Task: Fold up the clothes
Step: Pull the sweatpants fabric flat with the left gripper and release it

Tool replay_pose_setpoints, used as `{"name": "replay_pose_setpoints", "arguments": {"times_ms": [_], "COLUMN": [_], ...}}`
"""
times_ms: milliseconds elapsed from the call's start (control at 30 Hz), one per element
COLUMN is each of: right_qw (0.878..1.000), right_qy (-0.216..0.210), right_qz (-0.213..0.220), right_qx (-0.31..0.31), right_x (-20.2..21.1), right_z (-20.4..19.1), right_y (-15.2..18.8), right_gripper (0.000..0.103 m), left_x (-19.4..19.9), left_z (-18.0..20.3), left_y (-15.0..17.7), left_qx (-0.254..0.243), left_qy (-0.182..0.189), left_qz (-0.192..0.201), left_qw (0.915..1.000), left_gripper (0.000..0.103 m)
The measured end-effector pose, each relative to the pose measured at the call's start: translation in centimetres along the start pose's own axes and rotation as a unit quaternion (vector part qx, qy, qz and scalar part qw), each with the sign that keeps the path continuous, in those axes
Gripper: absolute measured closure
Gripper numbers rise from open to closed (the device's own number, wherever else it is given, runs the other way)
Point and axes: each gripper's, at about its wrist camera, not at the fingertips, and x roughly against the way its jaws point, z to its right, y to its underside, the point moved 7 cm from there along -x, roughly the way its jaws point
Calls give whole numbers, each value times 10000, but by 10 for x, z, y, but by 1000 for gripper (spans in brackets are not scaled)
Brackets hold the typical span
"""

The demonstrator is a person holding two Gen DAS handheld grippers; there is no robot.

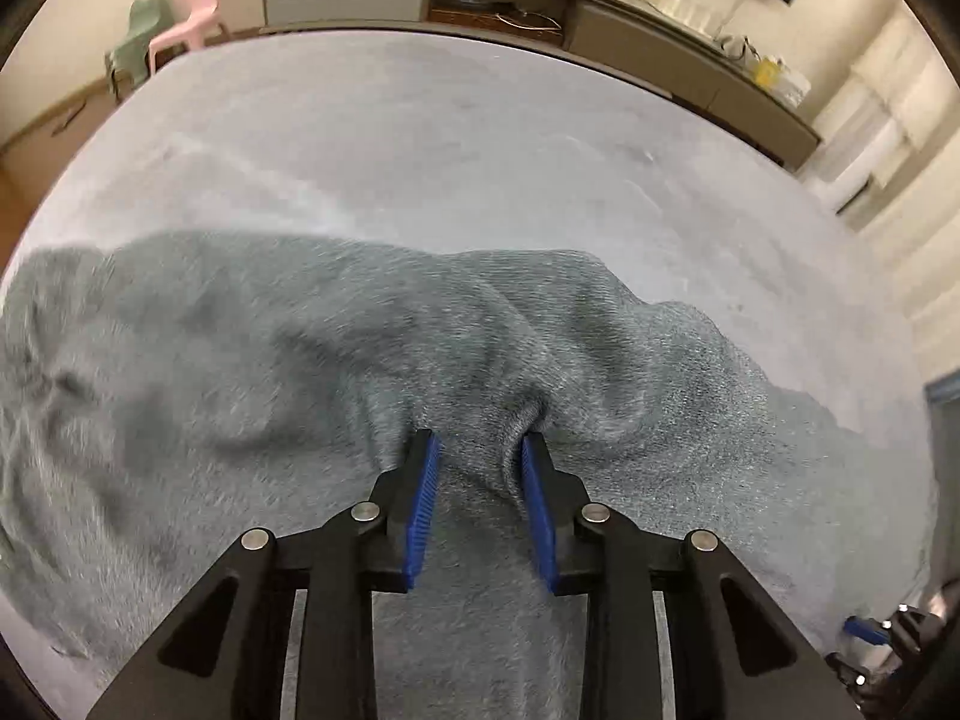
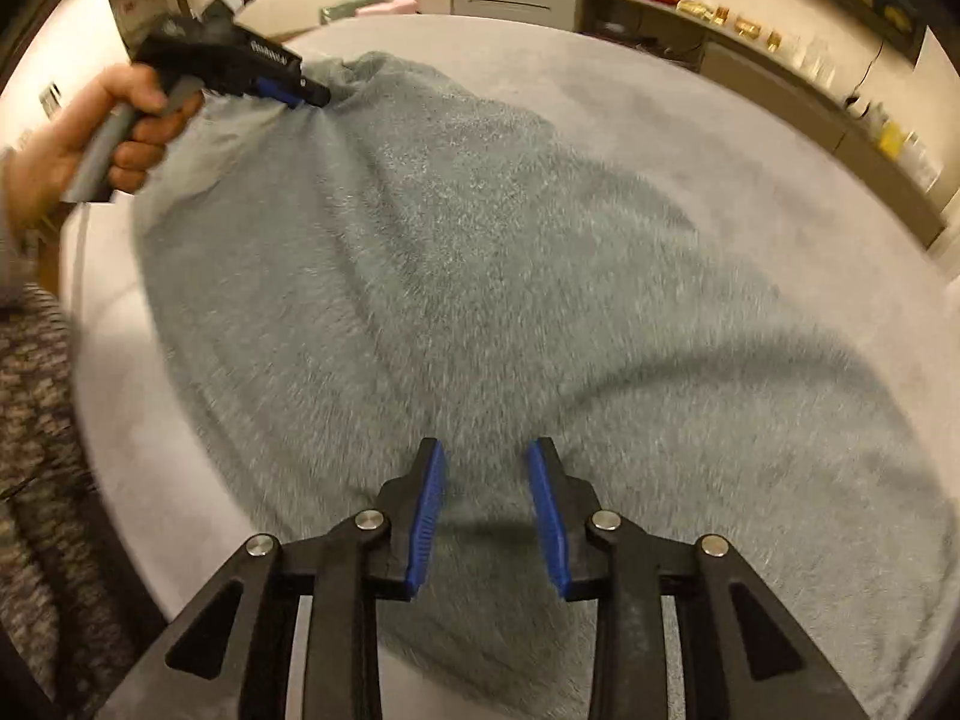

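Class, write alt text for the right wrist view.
A grey fuzzy garment lies spread on a pale table. The right gripper hovers open above it, while the left gripper pinches its far corner.

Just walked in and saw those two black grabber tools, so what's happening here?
A person is folding a fuzzy grey-green garment spread on a pale grey padded surface, with a gripper in each hand. The left gripper has a bunch of the fabric pinched between its blue-padded fingers; the right wrist view shows that hand holding it. The right gripper hovers over the garment's near part, fingers apart and gripping nothing.
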Motion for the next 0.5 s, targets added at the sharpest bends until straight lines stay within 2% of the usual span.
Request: {"name": "replay_pose_setpoints", "arguments": {"times_ms": [67, 100, 200, 267, 300, 333, 367, 400, 433, 500], "right_qw": [9992, 9981, 9919, 9875, 9864, 9841, 9806, 9772, 9751, 9725], "right_qy": [-264, -366, -633, -384, -155, 74, 304, 508, 667, 823], "right_qz": [154, 281, 681, 909, 781, 652, 522, 425, 388, 370], "right_qx": [-248, -404, -866, -1226, -1440, -1653, -1863, -2019, -2081, -2146], "right_x": [7, 12, 28, 33, 28, 23, 18, 14, 14, 15], "right_z": [11, 17, 37, 62, 76, 90, 104, 114, 119, 123], "right_y": [-20, -32, -71, -89, -84, -79, -75, -70, -64, -64], "right_gripper": [70, 70, 70, 70, 70, 70, 70, 71, 81, 84], "left_x": [6, 7, 3, -12, -24, -29, -33, -34, -32, -26], "left_z": [-3, 8, 31, 39, 37, 24, 11, 0, -10, -26], "left_y": [4, 6, -5, -14, -17, -18, -20, -24, -26, -30], "left_qx": [130, 65, -270, -545, -611, -538, -448, -253, -52, 239], "left_qy": [225, 522, 843, 718, 485, 286, 105, 44, 22, 4], "left_qz": [6, 74, 187, 173, 128, 143, 153, 131, 140, 196], "left_qw": [9997, 9986, 9959, 9958, 9969, 9980, 9988, 9996, 9999, 9995], "left_gripper": [74, 73, 72, 72, 72, 79, 78, 80, 81, 81]}}
